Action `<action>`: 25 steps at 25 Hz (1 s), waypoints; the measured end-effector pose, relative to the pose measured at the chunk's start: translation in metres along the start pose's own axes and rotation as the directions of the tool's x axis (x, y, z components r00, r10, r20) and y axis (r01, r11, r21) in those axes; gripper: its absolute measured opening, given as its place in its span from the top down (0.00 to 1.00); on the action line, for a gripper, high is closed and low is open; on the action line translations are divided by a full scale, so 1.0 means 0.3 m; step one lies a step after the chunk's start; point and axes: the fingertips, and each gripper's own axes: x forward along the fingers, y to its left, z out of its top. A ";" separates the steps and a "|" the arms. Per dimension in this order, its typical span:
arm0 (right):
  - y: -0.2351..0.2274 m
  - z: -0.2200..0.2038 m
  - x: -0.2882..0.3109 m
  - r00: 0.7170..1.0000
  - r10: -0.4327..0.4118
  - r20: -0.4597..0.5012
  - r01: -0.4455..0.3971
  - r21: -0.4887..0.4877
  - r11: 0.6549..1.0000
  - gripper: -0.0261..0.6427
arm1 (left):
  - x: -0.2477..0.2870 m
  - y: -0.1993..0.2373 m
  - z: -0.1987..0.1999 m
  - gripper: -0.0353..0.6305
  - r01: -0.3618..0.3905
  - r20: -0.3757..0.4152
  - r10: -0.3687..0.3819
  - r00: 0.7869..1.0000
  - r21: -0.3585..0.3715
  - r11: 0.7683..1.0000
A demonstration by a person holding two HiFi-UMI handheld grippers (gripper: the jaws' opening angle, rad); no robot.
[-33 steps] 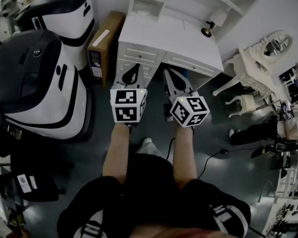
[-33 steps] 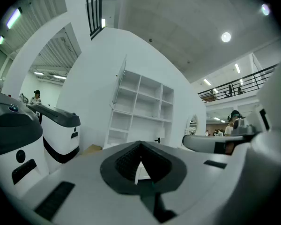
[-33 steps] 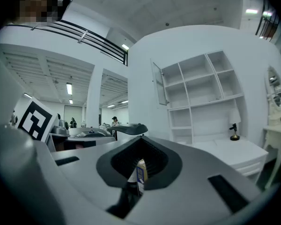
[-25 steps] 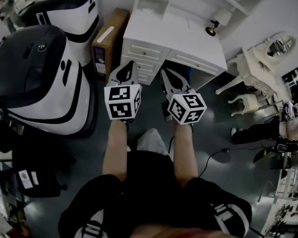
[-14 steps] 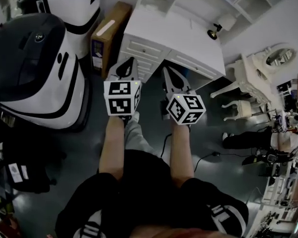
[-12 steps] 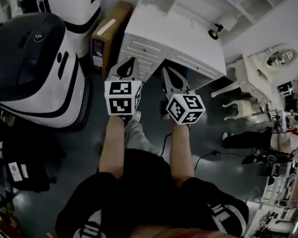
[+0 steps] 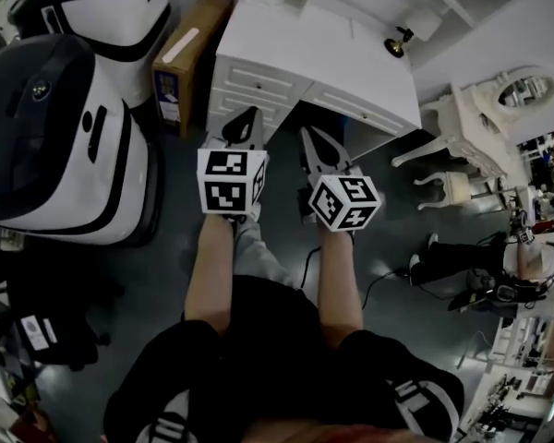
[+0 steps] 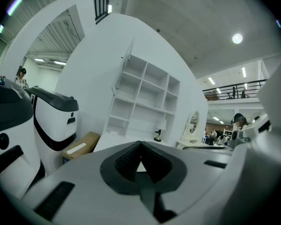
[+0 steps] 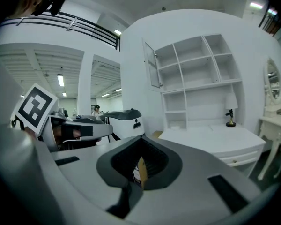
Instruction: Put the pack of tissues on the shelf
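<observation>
Two empty claws, left gripper (image 7: 250,118) and right gripper (image 7: 308,137), jaws together, face the white desk (image 7: 305,53) at upper centre; tissue pack not in view. Approach stage; next, probably, finding the pack.

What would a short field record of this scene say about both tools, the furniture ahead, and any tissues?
Left tool: shut, empty
Right tool: shut, empty
Ahead: white desk with shelf above
On desk: small lamp
Beside desk: cardboard box
Tissues: none in view
</observation>
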 end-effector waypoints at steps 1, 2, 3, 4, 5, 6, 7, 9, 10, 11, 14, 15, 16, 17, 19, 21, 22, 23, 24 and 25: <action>-0.047 -0.010 0.003 1.000 -0.019 -0.005 0.019 0.016 1.000 0.94 | 0.036 -0.010 -0.012 0.93 0.010 -0.011 -0.010 1.000 0.002 1.000; -0.094 -0.019 0.007 0.999 -0.039 -0.009 0.039 0.033 0.999 0.94 | 0.070 -0.018 -0.026 0.93 0.018 -0.024 -0.018 1.000 0.002 1.000; -0.139 -0.026 0.013 0.998 -0.057 -0.015 0.058 0.049 0.997 0.94 | 0.104 -0.023 -0.041 0.93 0.024 -0.038 -0.024 0.999 -0.001 1.000; -0.179 -0.032 0.023 0.997 -0.071 -0.020 0.072 0.060 0.996 0.94 | 0.137 -0.025 -0.059 0.93 0.030 -0.053 -0.030 0.998 -0.007 1.000; -0.212 -0.038 0.038 0.996 -0.080 -0.026 0.082 0.069 0.994 0.94 | 0.172 -0.026 -0.079 0.93 0.037 -0.070 -0.038 0.997 -0.015 0.999; -0.242 -0.046 0.058 0.996 -0.085 -0.032 0.088 0.076 0.993 0.94 | 0.210 -0.023 -0.102 0.93 0.044 -0.090 -0.046 0.995 -0.024 0.999; -0.269 -0.057 0.080 0.995 -0.088 -0.040 0.091 0.082 0.993 0.94 | 0.249 -0.018 -0.130 0.93 0.047 -0.112 -0.050 0.992 -0.032 0.998; -0.319 -0.090 0.124 0.994 -0.089 -0.064 0.095 0.093 0.991 0.94 | 0.325 -0.001 -0.186 0.93 0.040 -0.156 -0.047 0.987 -0.048 0.998; -0.344 -0.108 0.145 0.993 -0.090 -0.078 0.097 0.098 0.990 0.94 | 0.361 0.008 -0.207 0.93 0.034 -0.172 -0.043 0.984 -0.056 0.998; -0.371 -0.122 0.166 0.992 -0.091 -0.090 0.100 0.104 0.990 0.94 | 0.397 0.016 -0.222 0.93 0.029 -0.183 -0.041 0.982 -0.064 0.998; -0.460 -0.143 0.227 0.989 -0.102 -0.107 0.114 0.118 0.986 0.94 | 0.508 0.038 -0.247 0.93 0.023 -0.202 -0.039 0.979 -0.082 0.996; -0.491 -0.147 0.244 0.988 -0.108 -0.111 0.122 0.122 0.985 0.94 | 0.542 0.045 -0.257 0.93 0.021 -0.211 -0.039 0.977 -0.087 0.996; -0.523 -0.150 0.257 0.986 -0.116 -0.117 0.130 0.125 0.984 0.94 | 0.571 0.053 -0.269 0.93 0.017 -0.222 -0.038 0.974 -0.094 0.995; -0.555 -0.153 0.269 0.985 -0.123 -0.124 0.139 0.128 0.982 0.94 | 0.597 0.063 -0.281 0.93 0.009 -0.233 -0.033 0.972 -0.105 0.994; -0.621 -0.150 0.296 0.982 -0.133 -0.137 0.151 0.131 0.980 0.94 | 0.651 0.089 -0.297 0.93 -0.019 -0.250 -0.013 0.968 -0.123 0.992; -0.677 -0.145 0.335 0.981 -0.130 -0.145 0.149 0.130 0.980 0.94 | 0.709 0.111 -0.299 0.93 -0.046 -0.256 0.011 0.967 -0.131 0.990; -0.700 -0.144 0.361 0.981 -0.122 -0.149 0.142 0.130 0.981 0.94 | 0.738 0.117 -0.298 0.93 -0.054 -0.256 0.018 0.967 -0.133 0.990; -0.720 -0.142 0.391 0.982 -0.112 -0.151 0.132 0.129 0.983 0.94 | 0.768 0.122 -0.296 0.93 -0.059 -0.254 0.023 0.967 -0.133 0.989; -0.735 -0.140 0.424 0.983 -0.099 -0.153 0.120 0.130 0.984 0.94 | 0.797 0.126 -0.294 0.93 -0.063 -0.253 0.028 0.967 -0.133 0.989; -0.747 -0.136 0.457 0.984 -0.085 -0.154 0.106 0.131 0.986 0.94 | 0.825 0.132 -0.290 0.93 -0.068 -0.254 0.033 0.967 -0.132 0.989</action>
